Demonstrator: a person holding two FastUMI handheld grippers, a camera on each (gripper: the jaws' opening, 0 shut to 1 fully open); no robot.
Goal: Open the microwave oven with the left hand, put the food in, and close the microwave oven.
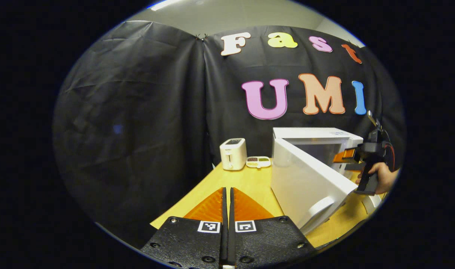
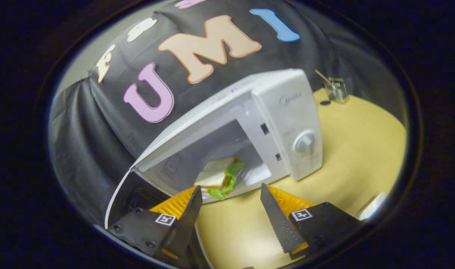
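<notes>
On yellow table (image 1: 246, 183), open microwave (image 2: 250, 123) before black cloth wall (image 1: 138, 112).

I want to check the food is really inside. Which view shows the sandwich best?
The right gripper view: the sandwich lies inside the open microwave, just beyond the open right gripper. In the left gripper view the open door faces the camera and hides the cavity, so the sandwich can't be made out there.

You're working at a yellow tabletop (image 1: 246, 183) boxed in by black cloth walls (image 1: 138, 112), creased, meeting at a corner seam. Pale ceiling (image 1: 231, 15) above the cloth, with a bright strip light (image 1: 164, 4) at its edge.
</notes>
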